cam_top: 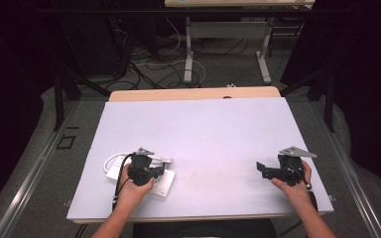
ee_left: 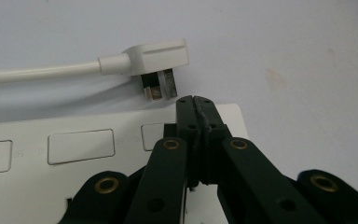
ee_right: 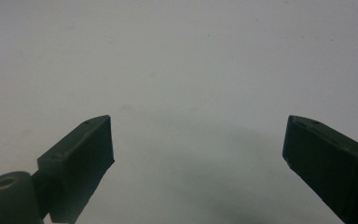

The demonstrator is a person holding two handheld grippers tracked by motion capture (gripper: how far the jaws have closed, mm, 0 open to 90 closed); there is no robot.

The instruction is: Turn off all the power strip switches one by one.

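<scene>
Under the closed left tool (ee_left: 196, 100), the power strip (ee_left: 74, 154) is cut off; right tool (ee_right: 198, 149) open.

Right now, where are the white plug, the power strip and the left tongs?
white plug (ee_left: 156, 55), left gripper view, its body.
power strip (ee_left: 42, 186), left gripper view, its top face.
left tongs (ee_left: 196, 103), left gripper view, shut tips.

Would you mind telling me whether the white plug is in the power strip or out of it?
Out. The plug lies on the table just beyond the strip, its prongs bare and in no socket.
</scene>
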